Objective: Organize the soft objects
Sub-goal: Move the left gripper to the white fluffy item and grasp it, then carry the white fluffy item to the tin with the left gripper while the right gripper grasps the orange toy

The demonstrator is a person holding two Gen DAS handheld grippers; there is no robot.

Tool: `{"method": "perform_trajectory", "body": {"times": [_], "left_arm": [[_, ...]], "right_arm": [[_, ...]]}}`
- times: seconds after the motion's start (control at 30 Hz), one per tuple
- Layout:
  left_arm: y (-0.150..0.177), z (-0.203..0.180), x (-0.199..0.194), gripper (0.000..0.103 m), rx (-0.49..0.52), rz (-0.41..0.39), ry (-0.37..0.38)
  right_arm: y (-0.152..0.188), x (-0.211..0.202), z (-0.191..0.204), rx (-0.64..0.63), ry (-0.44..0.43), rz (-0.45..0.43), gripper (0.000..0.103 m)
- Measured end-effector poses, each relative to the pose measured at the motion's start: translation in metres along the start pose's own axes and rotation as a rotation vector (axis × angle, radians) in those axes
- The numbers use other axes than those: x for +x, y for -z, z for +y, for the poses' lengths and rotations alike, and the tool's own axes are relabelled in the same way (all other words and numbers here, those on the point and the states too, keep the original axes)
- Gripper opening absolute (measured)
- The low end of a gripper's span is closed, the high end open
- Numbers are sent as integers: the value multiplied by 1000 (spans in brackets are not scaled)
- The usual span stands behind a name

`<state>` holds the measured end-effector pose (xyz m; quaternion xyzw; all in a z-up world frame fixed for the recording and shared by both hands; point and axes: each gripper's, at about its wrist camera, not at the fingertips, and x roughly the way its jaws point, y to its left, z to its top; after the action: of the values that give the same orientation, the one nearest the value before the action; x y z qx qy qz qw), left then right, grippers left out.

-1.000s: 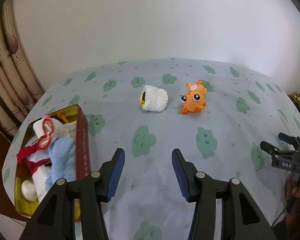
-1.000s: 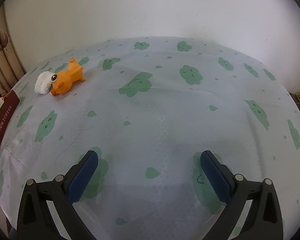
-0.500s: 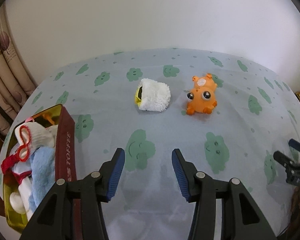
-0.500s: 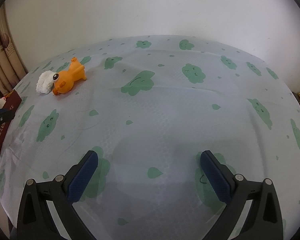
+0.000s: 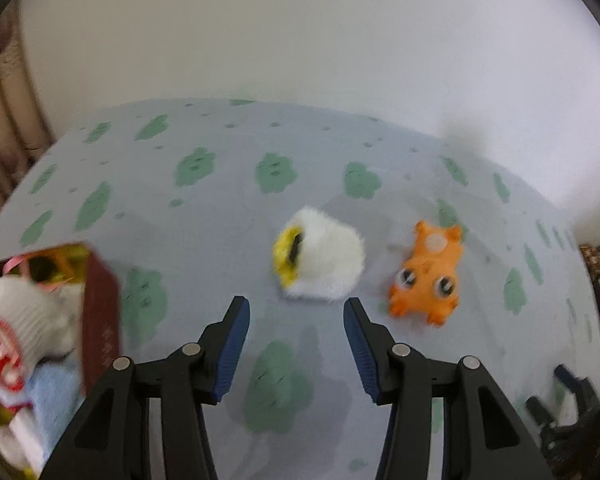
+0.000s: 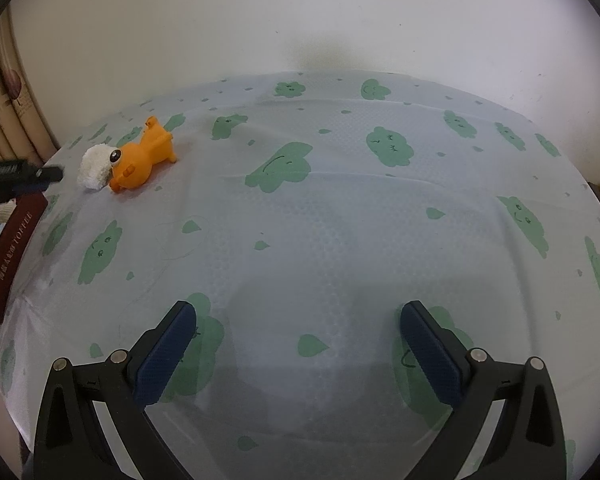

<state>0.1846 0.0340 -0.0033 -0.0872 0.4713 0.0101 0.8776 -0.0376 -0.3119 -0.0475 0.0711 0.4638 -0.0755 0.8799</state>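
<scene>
Now, starting at the far left of my left wrist view, I am seeing the maroon tin box (image 5: 100, 320) sitting at the table's edge, stuffed with soft things: a white ribbed cloth (image 5: 32, 316), a red-and-white piece (image 5: 4, 368) and a pale blue towel (image 5: 56, 404). Just right of it, my left gripper (image 5: 296, 322) is hovering over the cloud-print tablecloth (image 5: 204, 208) with its jaws standing partly apart and nothing between them. Directly beyond its fingertips the white fluffy toy (image 5: 324, 260) is lying on its side, a yellow rim facing left, not touching the pads. Beside it on the right, apart from it, the orange big-eyed toy (image 5: 430, 276) is lying with its eyes toward me. At the lower right edge I am catching part of my other tool, blurred. In my right wrist view, the left tool's tip is poking in at the left edge near the same two toys, and my right gripper (image 6: 298, 320) is hanging wide apart and empty over bare cloth, well away from them.
</scene>
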Motion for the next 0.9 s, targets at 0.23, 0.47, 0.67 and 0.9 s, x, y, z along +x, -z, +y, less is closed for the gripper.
{"method": "perform_trajectory", "body": {"times": [0.23, 0.47, 0.67, 0.9], "left_arm": [[-24, -4, 35, 50, 28, 50, 38], [-34, 6, 59, 50, -7, 88, 72], [-38, 3, 69, 59, 17, 78, 50], [-35, 4, 72, 42, 14, 36, 59]], "right_arm": [[-1, 0, -2, 2, -14, -1, 102], [-1, 1, -2, 3, -17, 0, 102], [-1, 1, -2, 4, -17, 0, 102], [-1, 2, -2, 6, -19, -1, 102]]}}
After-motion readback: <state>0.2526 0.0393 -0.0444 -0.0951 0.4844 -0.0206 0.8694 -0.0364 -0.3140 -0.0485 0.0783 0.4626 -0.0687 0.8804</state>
